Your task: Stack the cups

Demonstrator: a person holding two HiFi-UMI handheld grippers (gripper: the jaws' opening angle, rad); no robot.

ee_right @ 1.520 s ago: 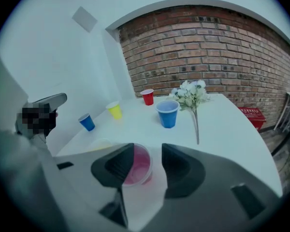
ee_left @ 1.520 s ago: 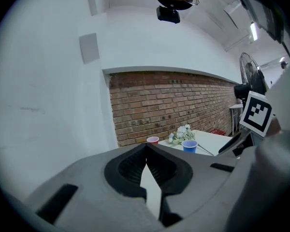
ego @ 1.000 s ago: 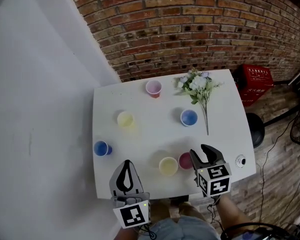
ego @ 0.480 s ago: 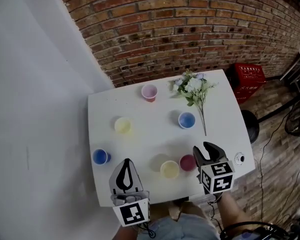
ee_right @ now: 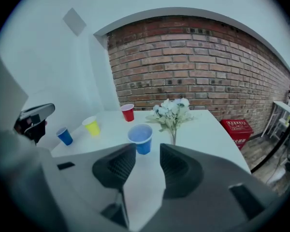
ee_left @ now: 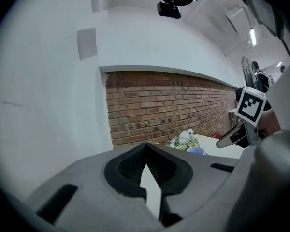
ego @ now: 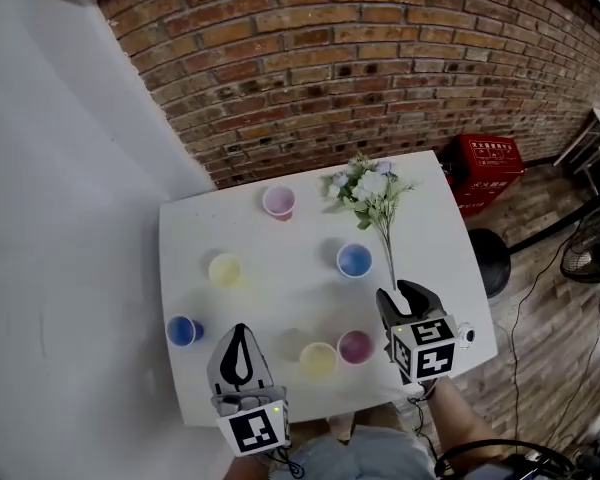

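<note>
Six cups stand apart on the white table (ego: 180, 238): a red one (ego: 278, 201) at the back, a yellow one (ego: 224, 270), a blue one (ego: 354, 260), a small blue one (ego: 183, 330) at the left edge, and a yellow (ego: 318, 360) and a magenta one (ego: 355, 347) side by side at the front. My right gripper (ego: 400, 296) hovers right of the magenta cup. Its jaws have just been closing a little but stand open with nothing between them, and the blue cup (ee_right: 140, 138) lies straight ahead. My left gripper (ego: 239, 334) is shut and empty over the front left.
A bunch of artificial flowers (ego: 365, 188) lies at the table's back right. A brick wall runs behind the table and a red crate (ego: 485, 166) stands on the floor to the right. A small round white thing (ego: 466, 335) sits near the table's right front corner.
Both grippers have moved forward over the table. The right one has drawn away from the magenta cup toward the blue cup, and its jaws have narrowed slightly.
</note>
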